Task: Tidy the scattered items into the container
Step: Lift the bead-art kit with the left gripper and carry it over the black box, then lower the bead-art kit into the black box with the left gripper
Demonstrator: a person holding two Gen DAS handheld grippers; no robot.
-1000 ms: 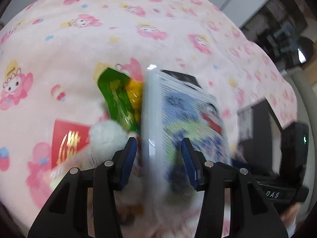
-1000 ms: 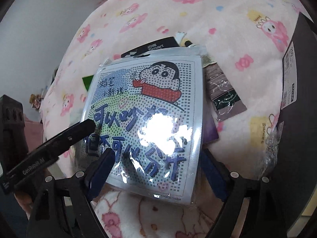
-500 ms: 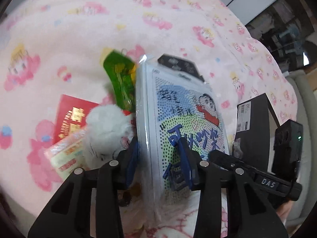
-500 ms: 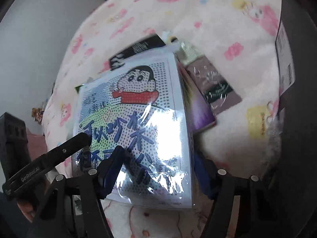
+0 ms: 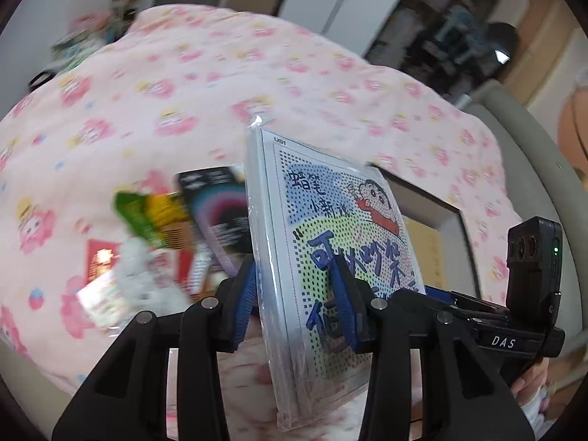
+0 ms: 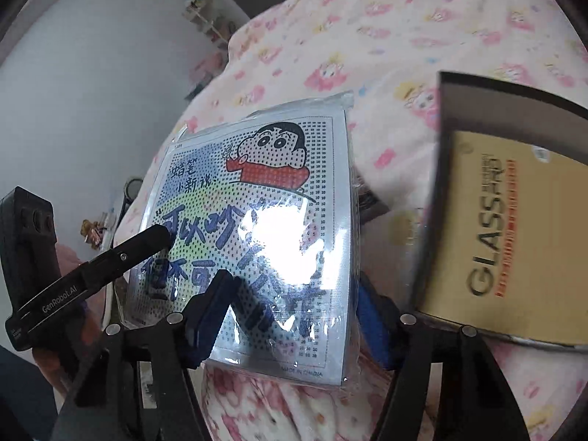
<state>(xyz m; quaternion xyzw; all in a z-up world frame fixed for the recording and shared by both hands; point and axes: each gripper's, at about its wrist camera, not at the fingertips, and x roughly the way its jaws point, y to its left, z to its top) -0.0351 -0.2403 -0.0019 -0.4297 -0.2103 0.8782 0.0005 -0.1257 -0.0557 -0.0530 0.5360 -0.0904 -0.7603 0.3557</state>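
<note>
A flat cartoon diamond-painting pack in clear plastic (image 5: 330, 257) is lifted off the pink bed. My left gripper (image 5: 294, 305) is shut on its lower edge. My right gripper (image 6: 294, 312) is shut on the same pack (image 6: 257, 220) from the other side. The black open box (image 6: 507, 205), the container, lies to the right with a tan GLASS card inside; it also shows behind the pack in the left wrist view (image 5: 437, 228).
Left on the pink blanket (image 5: 183, 92) lie a green and yellow snack bag (image 5: 147, 213), a black card (image 5: 217, 205), a red envelope (image 5: 99, 261) and a white fluffy item (image 5: 136, 268). The room's wall and shelves lie beyond the bed.
Both grippers have closed on the pack and raised it off the bed, tilting it up. The black card and other items beneath it are now uncovered.
</note>
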